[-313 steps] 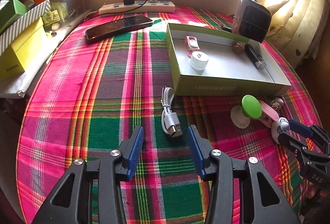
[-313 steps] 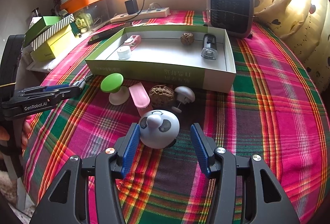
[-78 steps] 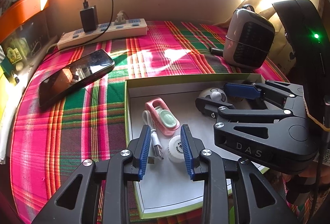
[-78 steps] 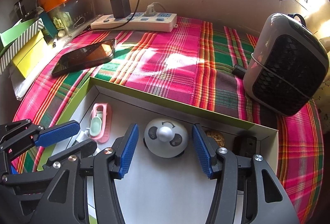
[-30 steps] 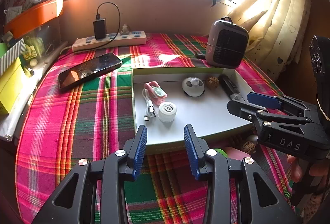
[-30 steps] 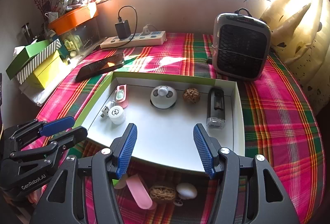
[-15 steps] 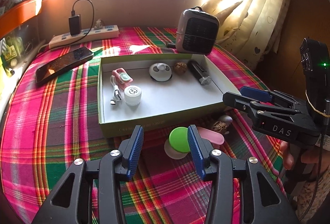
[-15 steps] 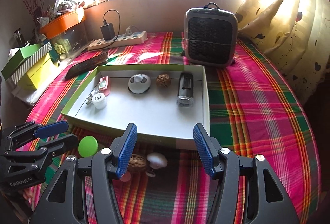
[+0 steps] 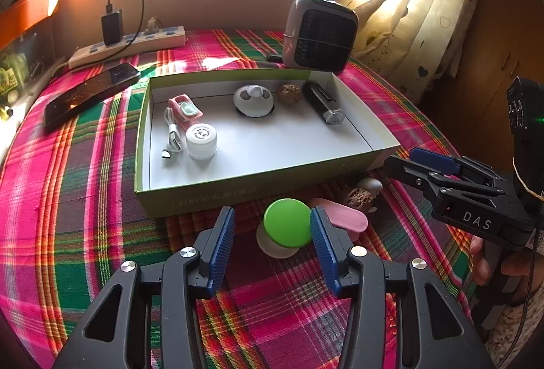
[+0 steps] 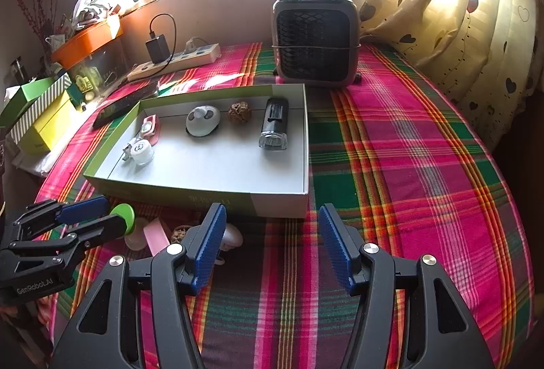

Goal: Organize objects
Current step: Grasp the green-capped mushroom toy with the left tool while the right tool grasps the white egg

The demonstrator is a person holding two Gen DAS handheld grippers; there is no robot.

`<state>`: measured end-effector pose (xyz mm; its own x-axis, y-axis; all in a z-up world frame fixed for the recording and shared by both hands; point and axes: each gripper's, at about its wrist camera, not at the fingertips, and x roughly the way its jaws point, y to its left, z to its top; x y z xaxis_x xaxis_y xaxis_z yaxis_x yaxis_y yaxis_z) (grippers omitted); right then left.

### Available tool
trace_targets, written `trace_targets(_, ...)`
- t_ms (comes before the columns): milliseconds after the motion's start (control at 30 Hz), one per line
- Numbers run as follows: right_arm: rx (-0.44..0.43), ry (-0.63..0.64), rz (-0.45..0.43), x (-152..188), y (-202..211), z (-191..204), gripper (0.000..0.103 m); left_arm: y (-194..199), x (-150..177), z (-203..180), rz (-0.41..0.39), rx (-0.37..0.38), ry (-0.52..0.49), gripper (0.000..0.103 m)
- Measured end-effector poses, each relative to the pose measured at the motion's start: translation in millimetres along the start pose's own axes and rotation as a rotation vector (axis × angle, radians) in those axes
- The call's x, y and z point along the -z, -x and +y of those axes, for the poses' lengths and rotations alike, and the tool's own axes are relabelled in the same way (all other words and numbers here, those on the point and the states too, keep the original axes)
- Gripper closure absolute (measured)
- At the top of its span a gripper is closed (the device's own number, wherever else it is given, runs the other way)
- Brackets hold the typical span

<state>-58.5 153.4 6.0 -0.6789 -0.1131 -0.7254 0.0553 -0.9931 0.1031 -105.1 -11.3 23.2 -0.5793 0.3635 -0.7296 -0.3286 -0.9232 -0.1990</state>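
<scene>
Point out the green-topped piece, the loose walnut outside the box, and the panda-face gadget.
green-topped piece (image 9: 287, 223), left wrist view, centre of green disc.
loose walnut (image 9: 358, 198), left wrist view, wrinkled shell.
panda-face gadget (image 10: 203, 120), right wrist view, white top.

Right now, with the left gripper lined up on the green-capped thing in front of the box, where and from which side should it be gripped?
Probably across the round green cap, coming down from the near side. The cap sits tilted on a white base, and the left gripper already straddles it with jaws open.
</scene>
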Motion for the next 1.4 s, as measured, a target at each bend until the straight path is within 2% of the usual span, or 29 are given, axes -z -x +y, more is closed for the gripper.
trace_targets(600, -0.028, 0.031, 0.030, 4.9, -12.4, 10.5, 0.045, 1.3, -0.9, 4.0, -0.004, -0.015, 0.011, 0.059)
trace_targets(833, 0.026, 0.070, 0.018, 7.8, -4.4, 12.0, 0.045, 1.4, -0.4, 2.7, 0.003, -0.009, 0.009, 0.059)
trace_targets(933, 0.001, 0.073, 0.034, 9.5, -6.7, 13.8, 0.045, 0.7, 0.5, -0.1, 0.007, -0.003, 0.004, 0.059)
trace_targets(1100, 0.010, 0.088, 0.049, 11.1, -13.0, 16.7, 0.045, -3.3, 0.9, -7.5, 0.021, -0.003, -0.022, 0.059)
trace_targets(1400, 0.008, 0.079, 0.065, 11.9, -19.5, 13.4, 0.045, -7.0, -1.2, -5.7, 0.024, -0.025, -0.011, 0.059)
